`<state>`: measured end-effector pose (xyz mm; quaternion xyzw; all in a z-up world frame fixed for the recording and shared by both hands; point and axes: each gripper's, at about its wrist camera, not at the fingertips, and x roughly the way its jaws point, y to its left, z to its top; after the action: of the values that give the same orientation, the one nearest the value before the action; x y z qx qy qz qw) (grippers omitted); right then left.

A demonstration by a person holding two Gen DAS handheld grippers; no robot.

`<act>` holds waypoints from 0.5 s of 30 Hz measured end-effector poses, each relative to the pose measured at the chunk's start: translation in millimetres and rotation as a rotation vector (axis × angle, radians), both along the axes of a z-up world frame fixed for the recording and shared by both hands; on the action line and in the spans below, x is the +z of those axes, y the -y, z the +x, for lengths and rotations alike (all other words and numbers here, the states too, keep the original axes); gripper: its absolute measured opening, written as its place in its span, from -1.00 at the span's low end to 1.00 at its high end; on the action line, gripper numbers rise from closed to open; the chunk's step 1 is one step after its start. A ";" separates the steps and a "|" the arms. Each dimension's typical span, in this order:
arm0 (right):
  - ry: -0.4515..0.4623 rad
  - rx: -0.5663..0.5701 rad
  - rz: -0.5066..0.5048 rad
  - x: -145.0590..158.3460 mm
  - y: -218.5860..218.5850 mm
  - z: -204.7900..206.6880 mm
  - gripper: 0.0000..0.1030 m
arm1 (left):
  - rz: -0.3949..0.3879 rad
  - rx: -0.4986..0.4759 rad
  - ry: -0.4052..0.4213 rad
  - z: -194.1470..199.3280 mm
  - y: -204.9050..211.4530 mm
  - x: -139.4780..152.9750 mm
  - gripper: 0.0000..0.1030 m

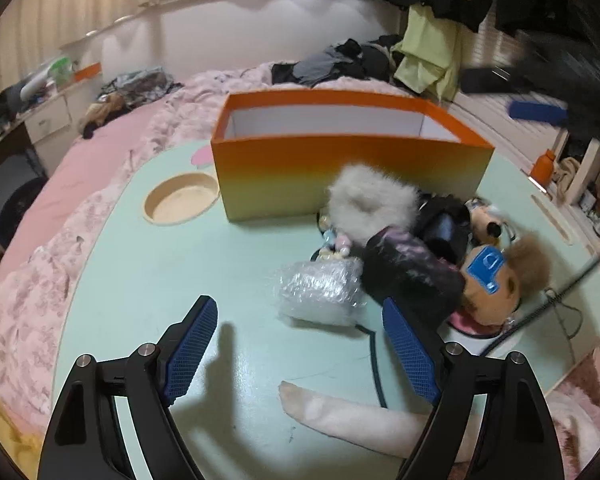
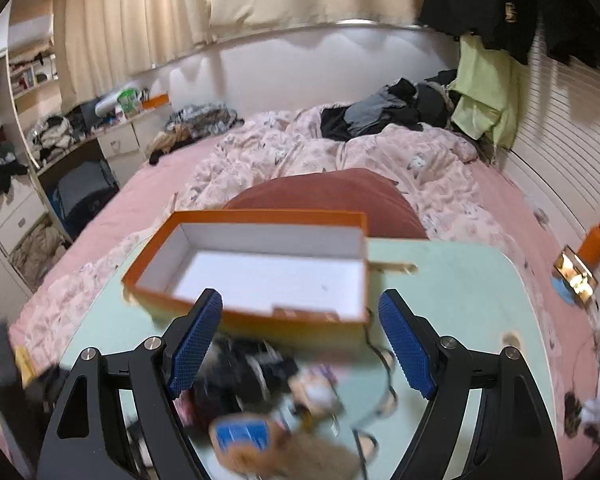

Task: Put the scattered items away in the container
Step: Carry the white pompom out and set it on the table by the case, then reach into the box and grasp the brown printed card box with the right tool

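Observation:
An orange box (image 1: 352, 160) with a white, empty inside (image 2: 260, 268) stands on the pale green table (image 1: 160, 280). In front of it lies a pile: a white fluffy item (image 1: 370, 204), a bubble-wrap bundle (image 1: 320, 292), a dark pouch (image 1: 412, 276) and a brown plush with a blue clip (image 1: 504, 280). A beige sock (image 1: 360, 412) lies nearest. My left gripper (image 1: 300, 310) is open, its tips on either side of the bubble-wrap bundle without pressing it. My right gripper (image 2: 300, 300) hangs open above the blurred pile, over the plush (image 2: 244, 436), and holds nothing.
The table sits on a pink bed with a rumpled quilt (image 2: 340, 152) and a red-brown cushion (image 2: 332, 192) behind the box. A round recess (image 1: 180, 200) is set in the tabletop left of the box. A black cable (image 1: 376, 360) runs across the table. An orange bottle (image 2: 592, 244) stands at right.

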<state>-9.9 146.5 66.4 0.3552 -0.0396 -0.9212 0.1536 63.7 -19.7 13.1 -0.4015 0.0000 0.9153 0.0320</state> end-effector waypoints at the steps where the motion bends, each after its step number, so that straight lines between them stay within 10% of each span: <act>1: 0.018 0.005 0.020 -2.8 9.8 -8.9 0.56 | -0.004 0.003 0.012 -0.9 -1.4 -3.1 0.67; 15: 0.112 0.033 0.127 -37.5 41.4 -34.8 0.56 | -0.016 0.004 0.008 -2.4 -5.2 -10.0 0.96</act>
<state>-44.7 105.1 28.9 0.4158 0.0163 -0.8980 0.1434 61.2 -14.6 3.1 -0.4056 0.0063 0.9136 0.0273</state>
